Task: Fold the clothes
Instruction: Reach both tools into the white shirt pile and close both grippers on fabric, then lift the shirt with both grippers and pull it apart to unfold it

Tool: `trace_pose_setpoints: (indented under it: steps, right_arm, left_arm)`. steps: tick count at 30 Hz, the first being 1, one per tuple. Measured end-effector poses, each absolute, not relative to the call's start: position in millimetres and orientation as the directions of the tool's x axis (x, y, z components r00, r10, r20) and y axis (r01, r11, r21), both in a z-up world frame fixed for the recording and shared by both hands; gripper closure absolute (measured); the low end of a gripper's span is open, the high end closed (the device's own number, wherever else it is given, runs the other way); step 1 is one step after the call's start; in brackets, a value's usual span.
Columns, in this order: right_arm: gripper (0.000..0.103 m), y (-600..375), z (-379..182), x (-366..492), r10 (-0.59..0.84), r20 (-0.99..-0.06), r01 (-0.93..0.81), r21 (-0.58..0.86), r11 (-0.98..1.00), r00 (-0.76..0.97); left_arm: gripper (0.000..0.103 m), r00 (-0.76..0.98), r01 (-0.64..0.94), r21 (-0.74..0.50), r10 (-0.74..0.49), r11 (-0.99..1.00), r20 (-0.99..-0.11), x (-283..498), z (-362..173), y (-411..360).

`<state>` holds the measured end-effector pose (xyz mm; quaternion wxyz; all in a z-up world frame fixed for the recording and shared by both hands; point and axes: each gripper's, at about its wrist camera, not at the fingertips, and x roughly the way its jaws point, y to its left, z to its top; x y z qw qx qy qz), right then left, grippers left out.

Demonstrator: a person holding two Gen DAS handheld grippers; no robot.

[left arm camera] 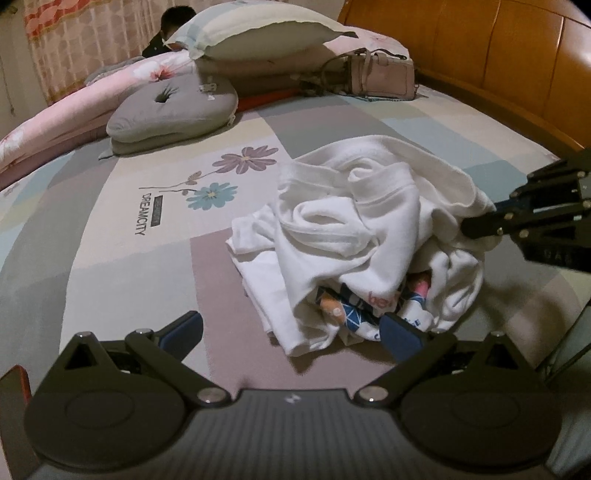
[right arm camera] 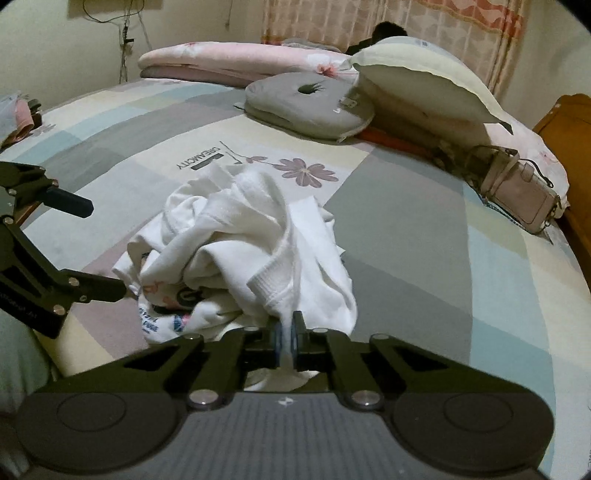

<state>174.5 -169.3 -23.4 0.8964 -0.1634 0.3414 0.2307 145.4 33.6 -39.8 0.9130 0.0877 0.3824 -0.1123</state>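
Observation:
A crumpled white garment [left arm camera: 351, 229] with a coloured print on its underside lies in a heap on the patchwork bedsheet [left arm camera: 129, 258]. My left gripper [left arm camera: 291, 332] is open at the heap's near edge, its right fingertip [left arm camera: 399, 332] against the printed fabric and the left one over bare sheet. My right gripper [left arm camera: 469, 225] comes in from the right and is shut on the garment's white edge. In the right wrist view the same garment [right arm camera: 240, 236] bunches ahead of my right gripper [right arm camera: 284, 328], a ribbed fold pinched between its pads. The left gripper [right arm camera: 107, 248] stands open at the heap's left side.
At the head of the bed lie a grey dimpled cushion [left arm camera: 173, 107], a cream pillow [left arm camera: 258, 33], a pink floral quilt [left arm camera: 55, 118] and a pink handbag [left arm camera: 384, 77]. A wooden headboard [left arm camera: 498, 55] borders the right. A person's head [left arm camera: 177, 18] shows behind the pillows.

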Motion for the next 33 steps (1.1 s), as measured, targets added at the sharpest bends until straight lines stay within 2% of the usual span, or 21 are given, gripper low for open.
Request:
trace_pose_setpoints:
  steps: [11,17,22,27,30,33]
  right_arm:
    - [0.097,-220.3,-8.5,197.2,0.197,-0.667,-0.389,-0.150,0.909,0.718]
    - [0.096,-228.3,-8.4,198.3,0.208,-0.674,-0.380,-0.116,0.918,0.709]
    - [0.096,-223.8,-14.3,194.4,0.211,-0.681,-0.386,-0.114,0.915,0.702]
    - [0.096,-220.5,-15.9,194.5,0.228,-0.684,-0.396,-0.096,0.913,0.693]
    - [0.096,-216.9,-16.9,196.1,0.232,-0.684,-0.404,-0.100,0.909,0.692]
    - [0.096,-217.9,-16.6,197.4,0.232,-0.682,-0.401,-0.098,0.911,0.693]
  left_arm:
    - [0.002,0.699,0.249,0.091,-0.114,0.964,-0.706,167.7,-33.8,40.6]
    - [0.002,0.746,0.260,0.171,-0.085,0.950,-0.661,186.3,-34.5,31.9]
    - [0.002,0.780,0.230,0.264,-0.016,0.937,-0.626,200.5,-38.5,25.8]
    - [0.002,0.762,0.313,0.249,-0.086,0.916,-0.642,194.4,-43.6,22.0]
    - [0.000,0.778,0.289,0.290,-0.047,0.913,-0.626,199.6,-46.4,21.5]
    - [0.000,0.804,0.188,0.320,0.041,0.929,-0.593,211.6,-42.4,32.6]
